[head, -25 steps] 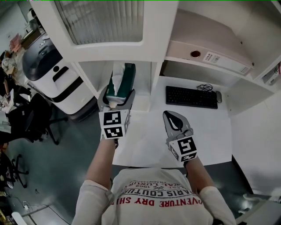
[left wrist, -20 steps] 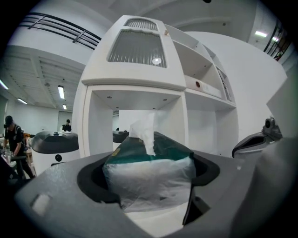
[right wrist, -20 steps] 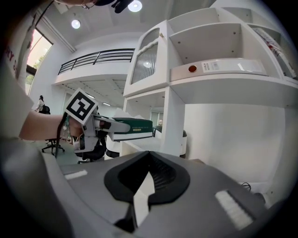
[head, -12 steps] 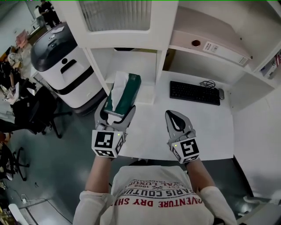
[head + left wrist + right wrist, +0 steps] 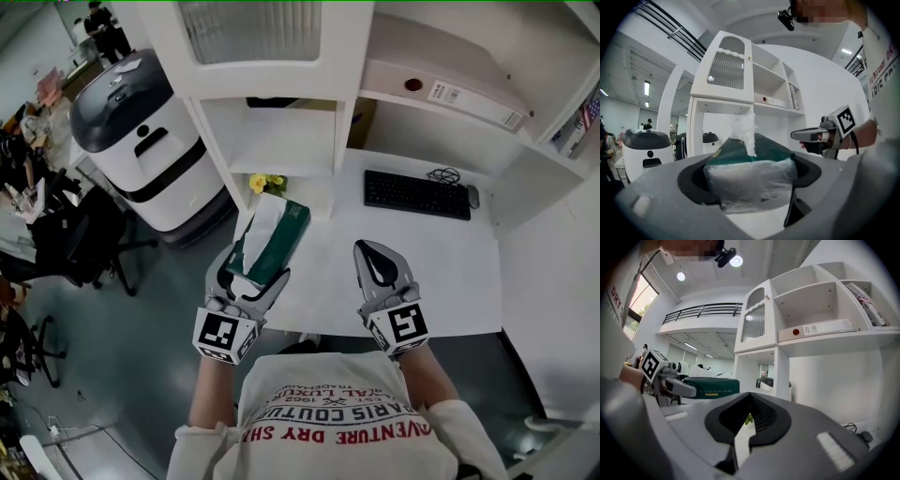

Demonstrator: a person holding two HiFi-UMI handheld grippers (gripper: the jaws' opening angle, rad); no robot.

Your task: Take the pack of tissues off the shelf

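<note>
Shelf (image 5: 281, 141) cleared, the tissue pack (image 5: 274, 234) rides clamped in the left tongs (image 5: 251, 272) beside the tabletop's (image 5: 422, 262) left edge, right tongs (image 5: 367, 251) closed on nothing; next, likely a gentle set-down.

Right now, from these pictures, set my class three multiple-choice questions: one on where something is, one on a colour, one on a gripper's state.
1. Where is the pack of tissues?
A on the shelf; B between the left gripper's jaws; C on the keyboard.
2. What colour is the pack's wrapper?
A red; B dark green; C yellow.
3. How does the right gripper stand?
A shut and empty; B shut on the keyboard; C wide open.

Answers:
1 B, the left gripper view shows the pack clamped between its jaws.
2 B, it is green in every view.
3 A, the right gripper view shows the jaws together with nothing held.
</note>
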